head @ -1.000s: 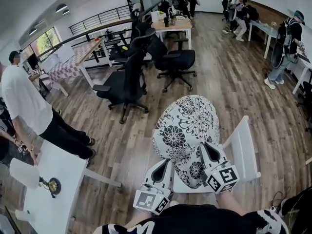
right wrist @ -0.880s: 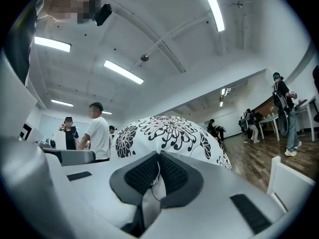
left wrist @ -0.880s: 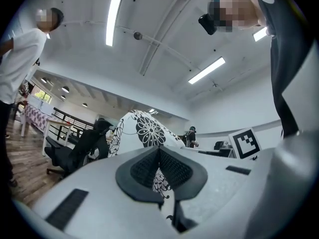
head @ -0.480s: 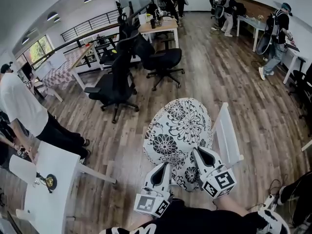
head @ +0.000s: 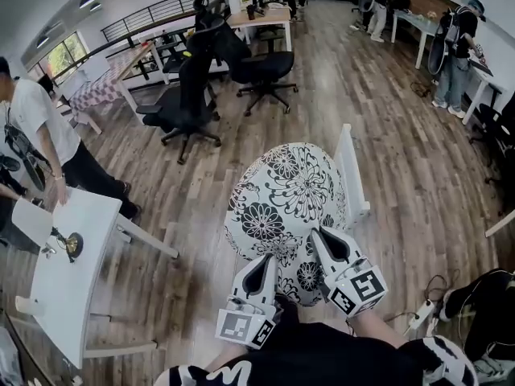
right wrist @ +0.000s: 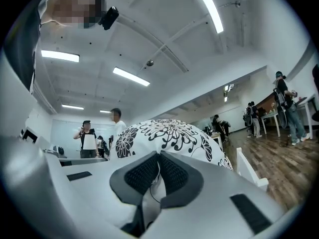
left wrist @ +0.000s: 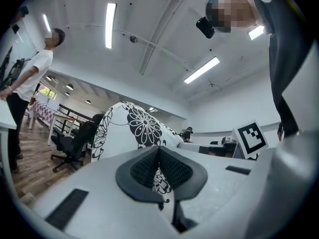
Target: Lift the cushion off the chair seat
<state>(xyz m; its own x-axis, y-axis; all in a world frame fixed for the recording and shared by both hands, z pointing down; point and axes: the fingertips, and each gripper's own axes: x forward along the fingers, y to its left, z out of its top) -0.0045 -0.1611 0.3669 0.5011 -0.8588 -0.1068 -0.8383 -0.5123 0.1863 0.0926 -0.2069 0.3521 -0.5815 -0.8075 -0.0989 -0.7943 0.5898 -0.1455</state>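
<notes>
A round white cushion with black flower print hangs in the air in front of me, off the white chair that stands just behind and to its right. My left gripper is shut on the cushion's near lower edge, and my right gripper is shut on the same edge further right. In the left gripper view the cushion bulges beyond the left gripper, with printed cloth pinched between the pads. The right gripper pinches the cushion the same way.
A white table stands at the left with a person beside it. Black office chairs and desks fill the back. More people stand at the far right. A power strip lies on the wooden floor at lower right.
Both grippers and the cushion have drawn back from the white chair, which now lies farther off. The grip on the cushion is unchanged.
</notes>
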